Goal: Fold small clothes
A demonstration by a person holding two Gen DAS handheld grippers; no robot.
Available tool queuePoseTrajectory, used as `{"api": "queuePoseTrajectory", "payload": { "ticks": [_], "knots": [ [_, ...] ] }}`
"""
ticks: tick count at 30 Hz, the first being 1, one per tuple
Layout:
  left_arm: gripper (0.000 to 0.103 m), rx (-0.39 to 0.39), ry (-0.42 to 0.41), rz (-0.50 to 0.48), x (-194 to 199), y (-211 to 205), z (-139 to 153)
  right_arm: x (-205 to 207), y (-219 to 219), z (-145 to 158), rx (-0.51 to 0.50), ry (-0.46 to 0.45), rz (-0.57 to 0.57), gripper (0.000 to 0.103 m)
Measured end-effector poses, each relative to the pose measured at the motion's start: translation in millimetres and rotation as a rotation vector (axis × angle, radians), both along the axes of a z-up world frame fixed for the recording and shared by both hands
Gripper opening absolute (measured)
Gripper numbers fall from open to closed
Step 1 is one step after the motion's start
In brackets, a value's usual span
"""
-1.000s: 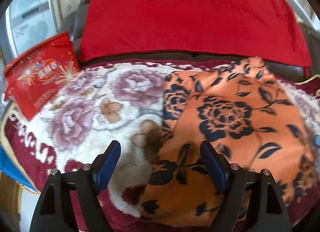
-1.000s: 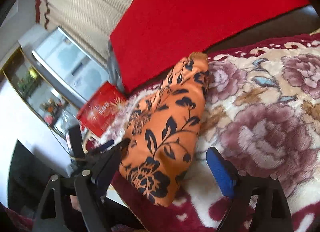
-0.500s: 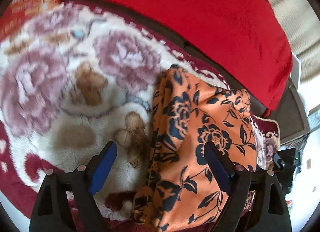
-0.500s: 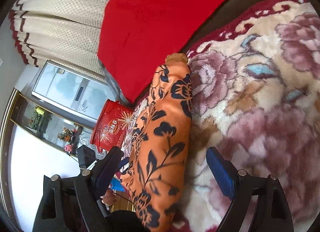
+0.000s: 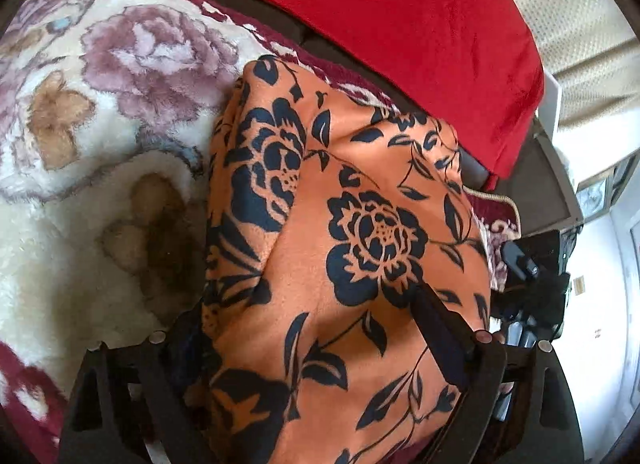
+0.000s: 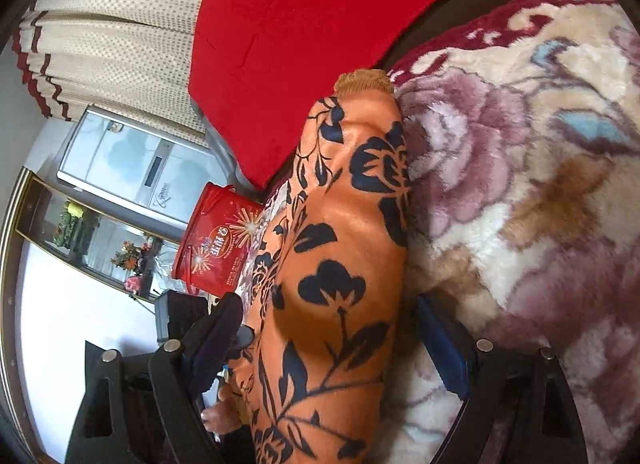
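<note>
A: Where is the orange floral garment sitting, and which way is it running?

B: It is lying on the plush flowered blanket, folded into a long bundle. In the left wrist view its long axis is running from the near edge, between the fingers, away toward the red cushion. In the right wrist view the garment is likewise stretching away from the camera, its narrow ribbed end pointing at the red cushion and lying just beside the blanket's dark red border.

A: What are the left gripper fingers doing?

B: They are standing spread, one on each side of the bundle. The cloth is covering most of the left-hand finger, and the right-hand finger is lying on top of the fabric. I cannot tell whether they are pressing it.

A: And the right gripper?

B: Its fingers are also standing apart, straddling the near end of the garment. The blue-padded finger is sitting on the blanket side, close to the cloth's edge; the other is sitting off the far side. A red printed bag is standing beyond.
</note>
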State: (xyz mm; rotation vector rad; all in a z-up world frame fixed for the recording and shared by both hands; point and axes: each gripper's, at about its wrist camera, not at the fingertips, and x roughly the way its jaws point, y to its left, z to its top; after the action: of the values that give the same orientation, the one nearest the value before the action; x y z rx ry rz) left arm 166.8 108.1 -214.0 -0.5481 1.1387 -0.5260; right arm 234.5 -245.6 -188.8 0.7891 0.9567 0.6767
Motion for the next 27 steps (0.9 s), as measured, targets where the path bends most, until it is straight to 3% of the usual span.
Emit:
{"api": "queuePoseTrajectory", "payload": {
  "ticks": [2, 3, 4, 5, 10, 15, 19, 23, 25, 27],
  "knots": [
    [0.084, -0.014, -0.014, 0.008, -1.9, -1.4, 2.5, 3.9, 7.3, 0.1, -0.018, -0.009, -0.003, 0.087],
    [0.072, -0.004, -0.021, 0.012, -1.7, -0.1, 4.1, 5.0, 10.6, 0.2, -0.034, -0.019, -0.001, 0.086],
    [0.061, 0.006, -0.026, 0.017, -0.6, 1.4, 4.8, 5.3, 13.0, 0.6, -0.051, -0.03, 0.001, 0.074],
    [0.058, 0.013, -0.032, 0.023, -1.5, 0.0, 5.6, 5.8, 18.6, 1.1, -0.074, -0.038, 0.009, 0.066],
    [0.037, 0.054, -0.113, 0.023, -3.3, -7.7, 26.6, -0.6, 29.4, 11.0, -0.125, -0.098, 0.007, 0.055],
    [0.033, 0.006, -0.242, -0.015, -14.6, -38.7, 68.5, -15.2, 28.3, 39.0, -0.147, -0.199, 0.001, 0.051],
    [0.033, -0.011, -0.321, -0.078, -21.5, -76.1, 92.3, -28.6, -2.8, 60.3, -0.141, -0.263, -0.041, 0.051],
    [0.033, -0.007, -0.35, -0.121, -16.8, -117.2, 93.9, -36.8, -46.9, 72.6, -0.132, -0.29, -0.121, 0.051],
    [0.033, 0.005, -0.302, -0.122, -5.4, -134.2, 80.4, -37.3, -70.0, 68.1, -0.145, -0.264, -0.157, 0.05],
    [0.033, 0.07, -0.283, -0.102, 4.9, -145.2, 69.4, -34.9, -89.2, 55.8, -0.159, -0.214, -0.193, 0.05]
  ]
}}
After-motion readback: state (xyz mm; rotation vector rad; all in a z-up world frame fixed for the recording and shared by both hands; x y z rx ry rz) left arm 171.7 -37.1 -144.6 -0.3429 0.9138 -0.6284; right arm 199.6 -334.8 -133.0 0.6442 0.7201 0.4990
